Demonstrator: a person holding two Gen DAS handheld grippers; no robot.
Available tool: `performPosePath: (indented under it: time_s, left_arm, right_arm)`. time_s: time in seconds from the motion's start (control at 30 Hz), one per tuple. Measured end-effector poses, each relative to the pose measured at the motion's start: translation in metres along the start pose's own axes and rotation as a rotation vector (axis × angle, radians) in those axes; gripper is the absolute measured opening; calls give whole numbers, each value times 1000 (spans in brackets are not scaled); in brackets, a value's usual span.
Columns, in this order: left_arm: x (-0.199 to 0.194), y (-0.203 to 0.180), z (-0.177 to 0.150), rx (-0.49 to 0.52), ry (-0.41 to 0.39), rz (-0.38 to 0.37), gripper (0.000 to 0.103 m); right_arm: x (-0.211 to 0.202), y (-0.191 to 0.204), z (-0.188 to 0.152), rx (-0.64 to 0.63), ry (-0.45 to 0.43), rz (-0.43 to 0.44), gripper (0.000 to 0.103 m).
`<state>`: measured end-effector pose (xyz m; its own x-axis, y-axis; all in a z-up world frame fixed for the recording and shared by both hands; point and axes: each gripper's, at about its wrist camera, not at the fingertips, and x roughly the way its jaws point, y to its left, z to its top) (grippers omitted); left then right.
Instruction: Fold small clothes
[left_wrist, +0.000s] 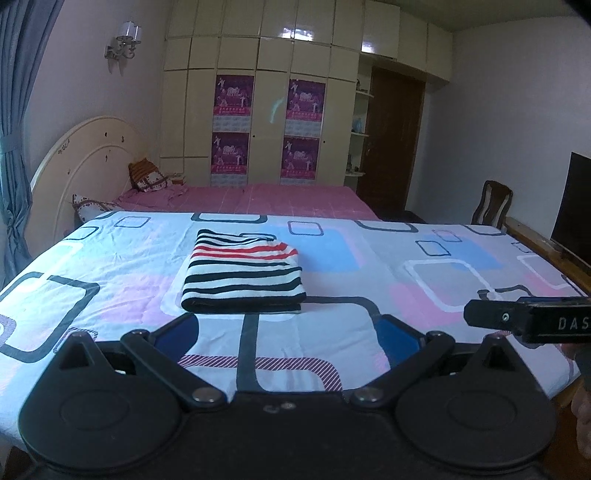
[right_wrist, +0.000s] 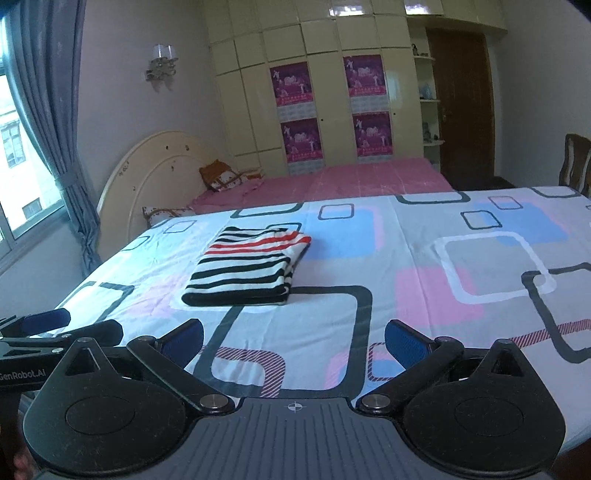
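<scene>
Striped garment lies folded into a neat rectangle on the patterned sheet, near the middle of the surface, slightly left and beyond my fingers. Black, white and red bands face up; folded edge toward me. My left gripper hovers at the near edge, fingers spread wide, holding nothing. My right gripper sits alongside, fingers likewise apart and empty. Neither touches the cloth. Pink bed stands behind.
</scene>
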<state>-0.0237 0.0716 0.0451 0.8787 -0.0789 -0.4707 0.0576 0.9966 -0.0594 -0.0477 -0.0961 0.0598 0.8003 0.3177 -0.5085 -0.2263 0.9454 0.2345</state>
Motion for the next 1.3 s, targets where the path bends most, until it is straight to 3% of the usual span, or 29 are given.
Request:
performPosePath:
  time_s: [1.3]
  left_arm:
    - [-8, -11, 2, 39, -27, -10, 103]
  right_arm:
    - [-17, -14, 1, 13, -13, -9, 103]
